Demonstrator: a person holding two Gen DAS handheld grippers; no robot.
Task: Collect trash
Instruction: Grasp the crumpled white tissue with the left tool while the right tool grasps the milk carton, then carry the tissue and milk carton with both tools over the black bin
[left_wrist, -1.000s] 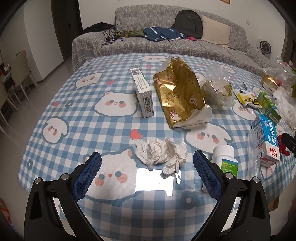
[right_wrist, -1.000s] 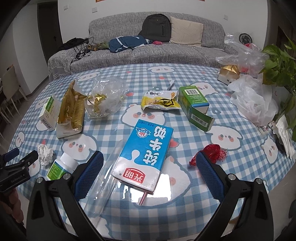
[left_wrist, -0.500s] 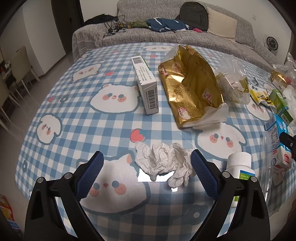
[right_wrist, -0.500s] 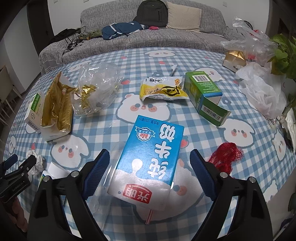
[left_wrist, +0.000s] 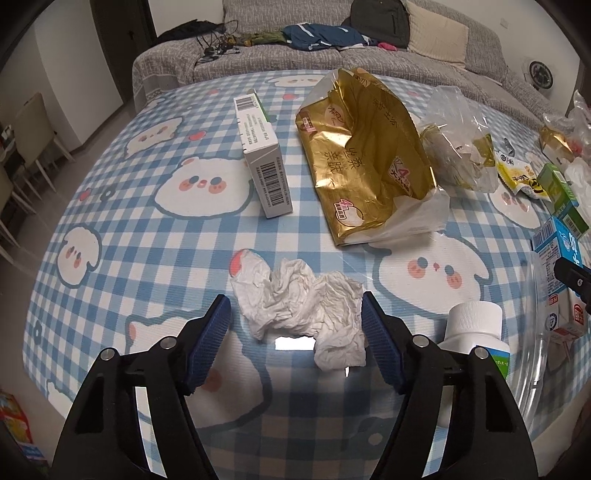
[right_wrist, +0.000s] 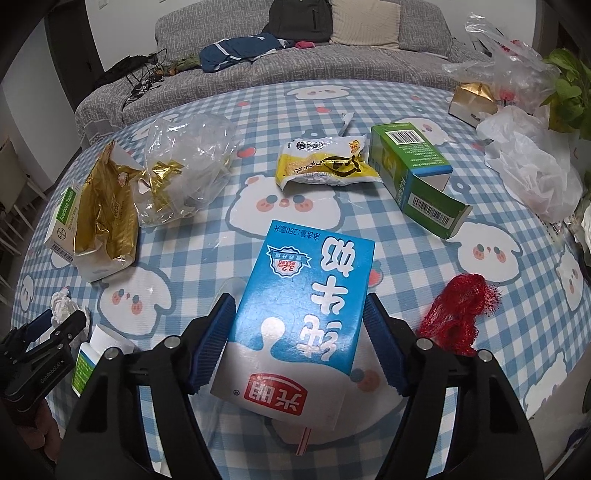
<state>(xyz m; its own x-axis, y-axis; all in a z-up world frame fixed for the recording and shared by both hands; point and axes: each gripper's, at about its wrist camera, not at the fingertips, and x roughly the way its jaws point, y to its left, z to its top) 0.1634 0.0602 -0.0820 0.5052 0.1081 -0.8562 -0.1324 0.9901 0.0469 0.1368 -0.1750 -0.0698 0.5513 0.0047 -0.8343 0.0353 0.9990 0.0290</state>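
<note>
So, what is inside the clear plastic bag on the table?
Through the clear plastic bag, crumpled gold foil wrappers show near its left side. Folds and glare hide the rest, so anything else inside cannot be told.

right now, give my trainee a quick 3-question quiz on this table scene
1. True or false: the milk carton stands upright.
2. What lies between the left hand-held gripper's pads?
3. Which lies nearest the right hand-held gripper? A) red net B) green box C) yellow wrapper

Key
1. False: it lies flat on the table, between that gripper's closing jaws.
2. A crumpled tissue; the jaws are closing on it.
3. A
</note>
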